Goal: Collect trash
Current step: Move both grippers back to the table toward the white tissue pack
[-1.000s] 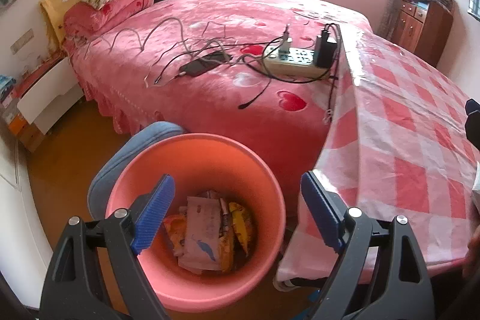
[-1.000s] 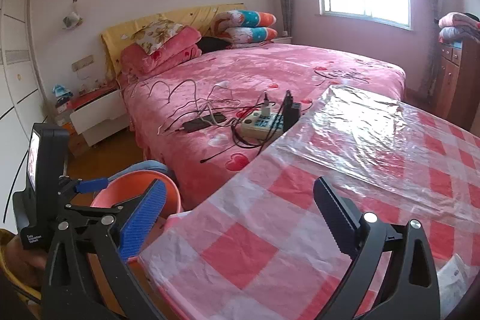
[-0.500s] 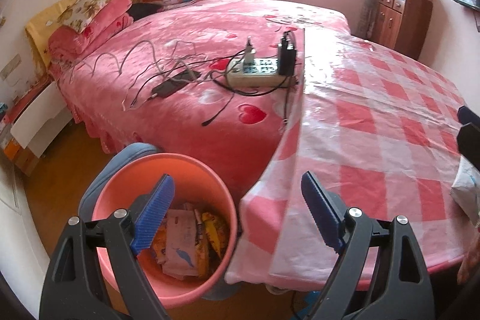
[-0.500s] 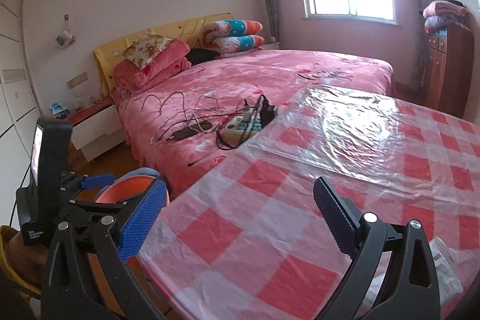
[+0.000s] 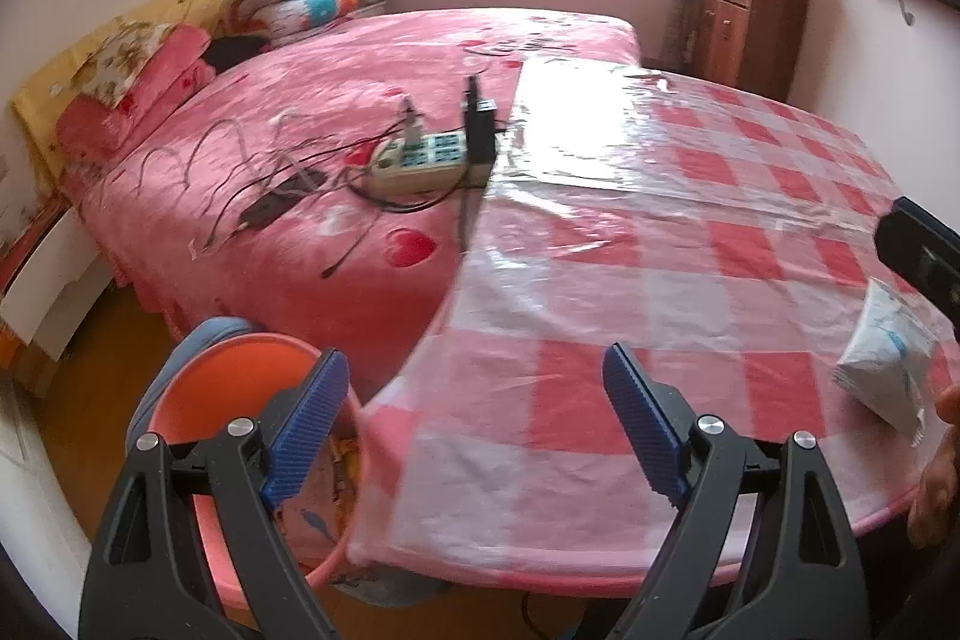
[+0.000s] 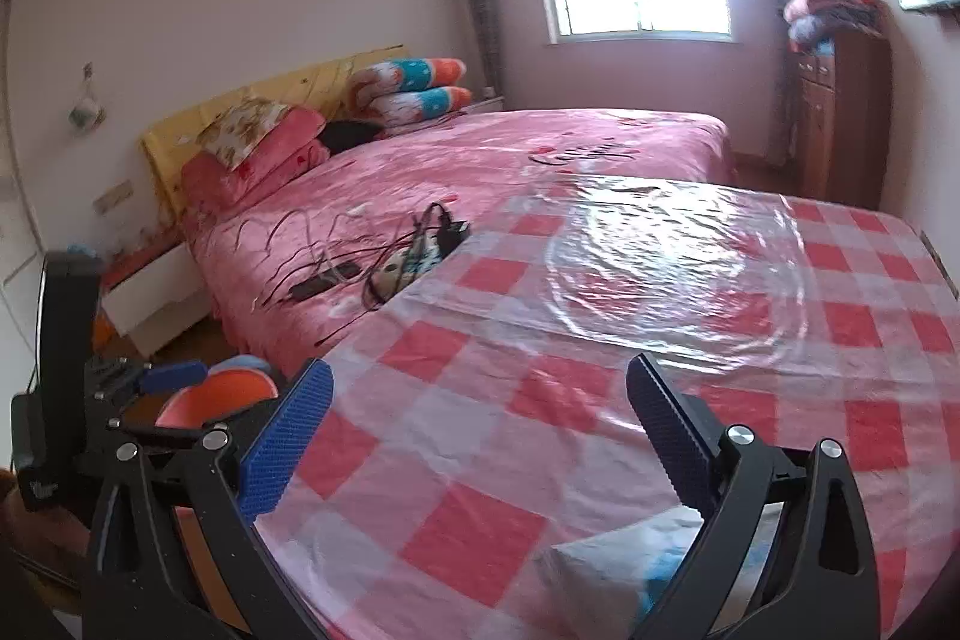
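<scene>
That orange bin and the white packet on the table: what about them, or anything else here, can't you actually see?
- Bin, left wrist view: the left gripper and the tablecloth cover most of its contents.
- Packet, left wrist view: its print is too blurred to read; right wrist view: a gripper finger and the frame edge cut it off.
- Power strip: too small to count plugs.
- Under the table: hidden by the cloth.

A glossy clear plastic sheet (image 5: 630,148) is laid over the checked cloth (image 5: 600,400); the bucket (image 5: 240,376) is smooth plastic.
</scene>
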Tool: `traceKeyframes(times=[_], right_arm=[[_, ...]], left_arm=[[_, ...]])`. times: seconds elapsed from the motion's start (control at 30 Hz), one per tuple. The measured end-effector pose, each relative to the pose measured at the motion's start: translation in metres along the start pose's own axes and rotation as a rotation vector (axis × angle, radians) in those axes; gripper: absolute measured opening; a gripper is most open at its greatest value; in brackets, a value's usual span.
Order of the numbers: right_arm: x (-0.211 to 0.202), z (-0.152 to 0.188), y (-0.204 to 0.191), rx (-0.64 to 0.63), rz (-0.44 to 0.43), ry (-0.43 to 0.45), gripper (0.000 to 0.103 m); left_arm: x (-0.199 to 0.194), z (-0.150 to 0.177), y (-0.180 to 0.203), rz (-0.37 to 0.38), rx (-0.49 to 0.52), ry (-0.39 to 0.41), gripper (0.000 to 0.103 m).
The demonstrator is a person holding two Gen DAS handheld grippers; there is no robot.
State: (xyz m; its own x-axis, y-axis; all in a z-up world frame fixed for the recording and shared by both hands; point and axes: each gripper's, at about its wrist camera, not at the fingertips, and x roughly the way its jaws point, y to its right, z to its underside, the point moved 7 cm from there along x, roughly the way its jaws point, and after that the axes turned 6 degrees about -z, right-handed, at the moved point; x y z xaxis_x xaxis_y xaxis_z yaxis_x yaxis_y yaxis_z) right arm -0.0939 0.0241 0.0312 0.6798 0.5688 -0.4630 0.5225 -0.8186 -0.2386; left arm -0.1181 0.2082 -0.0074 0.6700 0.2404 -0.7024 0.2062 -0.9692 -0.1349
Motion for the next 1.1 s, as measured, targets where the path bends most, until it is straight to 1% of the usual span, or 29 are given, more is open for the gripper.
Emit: traceKeyframes(times=[0.07, 0.2, 0.5, 0.6, 0.67, 0.77, 0.83, 0.9, 1.03, 1.1], right_arm=[[-0.004, 0.001, 0.014, 0.050, 0.001, -0.007, 0.097], [-0.016, 0.003, 0.035, 0.139, -0.027, 0.009, 0.097], [-0.044, 0.009, 0.069, 0.214, -0.013, 0.039, 0.097], [-0.051, 0.015, 0.080, 0.239, -0.005, 0.037, 0.097], [-0.056, 0.016, 0.085, 0.249, -0.009, 0.043, 0.097], [-0.063, 0.016, 0.086, 0.243, -0.015, 0.059, 0.097], [-0.066, 0.017, 0.086, 0.245, -0.028, 0.062, 0.097], [-0.068, 0.017, 0.085, 0.247, -0.042, 0.065, 0.097], [-0.074, 0.015, 0.078, 0.232, -0.073, 0.078, 0.097], [-0.078, 0.015, 0.074, 0.225, -0.087, 0.087, 0.097]], left_arm=[[-0.004, -0.002, 0.010, 0.018, 0.016, 0.010, 0.087], [-0.011, -0.005, 0.029, 0.051, 0.048, 0.024, 0.087], [-0.021, -0.003, 0.057, 0.091, 0.107, 0.021, 0.087], [-0.026, 0.001, 0.058, 0.080, 0.122, 0.016, 0.087], [-0.029, 0.007, 0.054, 0.085, 0.113, -0.001, 0.087], [-0.037, 0.023, 0.037, 0.094, 0.066, -0.044, 0.087], [-0.044, 0.039, 0.020, 0.108, 0.010, -0.071, 0.087], [-0.047, 0.056, 0.007, 0.116, -0.025, -0.107, 0.087], [-0.052, 0.106, -0.019, 0.091, -0.027, -0.187, 0.087], [-0.050, 0.126, -0.029, 0.097, -0.047, -0.225, 0.087]])
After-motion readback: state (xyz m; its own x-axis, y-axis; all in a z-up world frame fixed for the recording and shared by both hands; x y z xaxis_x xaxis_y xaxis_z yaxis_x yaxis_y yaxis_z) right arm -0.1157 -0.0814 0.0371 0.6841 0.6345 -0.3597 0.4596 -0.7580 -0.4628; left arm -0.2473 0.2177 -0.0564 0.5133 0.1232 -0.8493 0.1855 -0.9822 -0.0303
